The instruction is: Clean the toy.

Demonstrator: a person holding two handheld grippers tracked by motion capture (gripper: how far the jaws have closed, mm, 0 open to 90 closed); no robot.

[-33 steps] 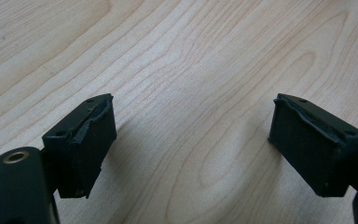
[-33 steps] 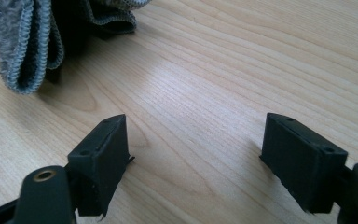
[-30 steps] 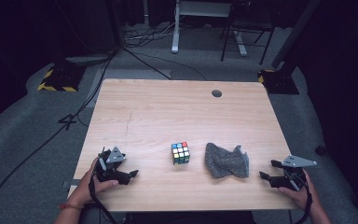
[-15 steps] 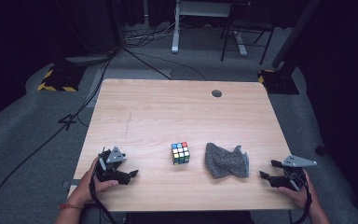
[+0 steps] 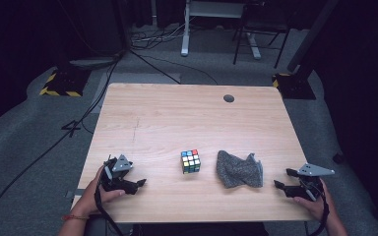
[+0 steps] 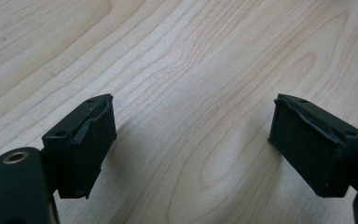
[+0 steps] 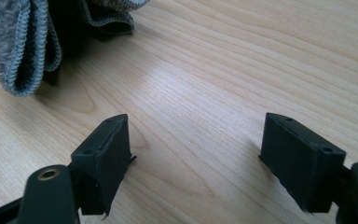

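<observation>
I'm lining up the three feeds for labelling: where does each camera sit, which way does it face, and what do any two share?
High view: above the near edge, facing forward and down on the table; forearms, left gripper, right gripper.
Left gripper view: on that gripper, facing bare wood between open jaws.
Right gripper view: on that gripper, facing the grey cloth.
Shared: the cloth, high and right gripper views.

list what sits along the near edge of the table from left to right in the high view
left claw → puzzle cube → crumpled grey cloth → right claw, all over the wooden table
</observation>
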